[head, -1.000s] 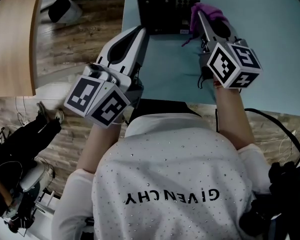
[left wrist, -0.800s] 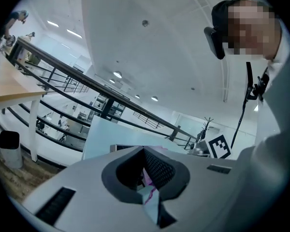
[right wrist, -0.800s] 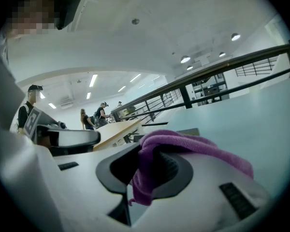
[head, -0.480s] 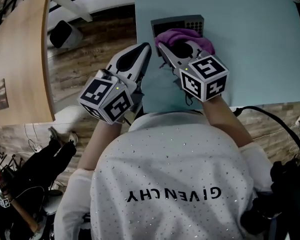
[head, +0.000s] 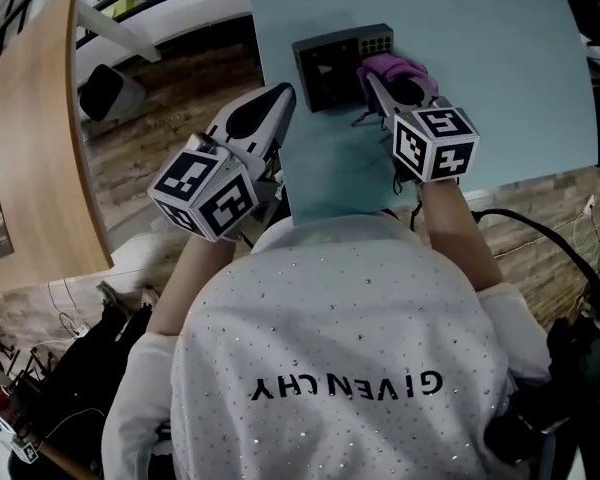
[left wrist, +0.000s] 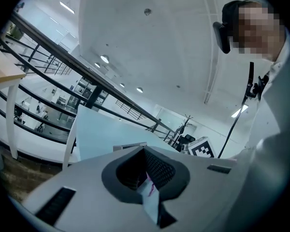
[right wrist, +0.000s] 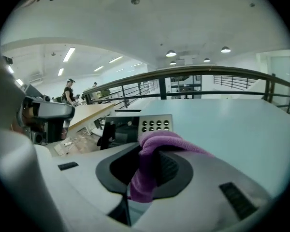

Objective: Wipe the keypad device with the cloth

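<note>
On the pale table (head: 500, 88), your right gripper (head: 370, 80) clamps the cloth (head: 392, 66) at the keypad device (head: 330, 68), your left gripper (head: 283, 92) closed empty beside it, so wiping may shove it.

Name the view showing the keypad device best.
Head view: the keypad device shows nearly whole from above. Right gripper view catches its buttons behind the cloth; left gripper view, only a sliver.
</note>
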Demonstrator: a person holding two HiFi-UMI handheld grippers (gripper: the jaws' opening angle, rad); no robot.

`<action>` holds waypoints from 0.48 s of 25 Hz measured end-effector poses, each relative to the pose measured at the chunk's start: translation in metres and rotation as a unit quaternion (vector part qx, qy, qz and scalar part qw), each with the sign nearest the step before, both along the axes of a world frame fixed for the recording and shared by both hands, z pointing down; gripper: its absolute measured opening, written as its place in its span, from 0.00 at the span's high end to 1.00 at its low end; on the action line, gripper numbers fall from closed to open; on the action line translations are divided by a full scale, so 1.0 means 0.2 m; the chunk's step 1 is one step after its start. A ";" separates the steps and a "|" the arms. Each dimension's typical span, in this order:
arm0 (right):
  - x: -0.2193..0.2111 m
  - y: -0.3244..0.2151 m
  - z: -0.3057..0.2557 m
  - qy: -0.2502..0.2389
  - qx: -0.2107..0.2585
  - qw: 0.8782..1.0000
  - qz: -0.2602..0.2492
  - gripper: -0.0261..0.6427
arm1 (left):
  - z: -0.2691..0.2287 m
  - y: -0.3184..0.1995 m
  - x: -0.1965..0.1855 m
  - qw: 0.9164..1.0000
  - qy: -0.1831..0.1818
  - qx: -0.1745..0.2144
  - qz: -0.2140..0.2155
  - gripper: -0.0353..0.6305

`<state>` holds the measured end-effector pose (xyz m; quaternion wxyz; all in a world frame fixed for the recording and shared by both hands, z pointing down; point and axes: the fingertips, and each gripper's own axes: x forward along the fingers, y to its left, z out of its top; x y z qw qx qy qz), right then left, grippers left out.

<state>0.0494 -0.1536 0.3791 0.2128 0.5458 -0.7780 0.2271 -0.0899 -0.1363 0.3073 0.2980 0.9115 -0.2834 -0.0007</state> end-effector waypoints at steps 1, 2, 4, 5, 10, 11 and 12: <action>0.05 -0.01 0.00 0.005 0.000 1.000 0.013 0.86 | -0.01 0.00 0.01 1.000 0.002 0.002 0.003 0.95; 0.09 -0.01 0.00 0.008 0.000 1.000 0.023 0.86 | -0.02 0.00 0.01 1.000 0.003 0.004 0.006 0.95; 0.14 -0.02 0.00 0.012 0.001 0.999 0.031 0.86 | -0.03 -0.01 0.01 1.000 0.004 0.008 0.006 0.95; 0.15 -0.02 0.00 0.012 0.001 0.999 0.033 0.86 | -0.04 -0.01 0.01 1.000 0.005 0.010 0.005 0.95; 0.16 -0.04 0.02 -0.002 0.006 0.999 0.050 0.86 | -0.06 -0.02 -0.04 0.999 -0.022 0.034 -0.005 0.95; 0.17 -0.04 0.02 -0.005 0.008 0.999 0.052 0.86 | -0.06 -0.02 -0.05 0.999 -0.026 0.036 -0.009 0.95; 0.17 -0.04 0.02 -0.008 0.009 0.998 0.055 0.86 | -0.06 -0.02 -0.06 0.999 -0.028 0.033 -0.012 0.95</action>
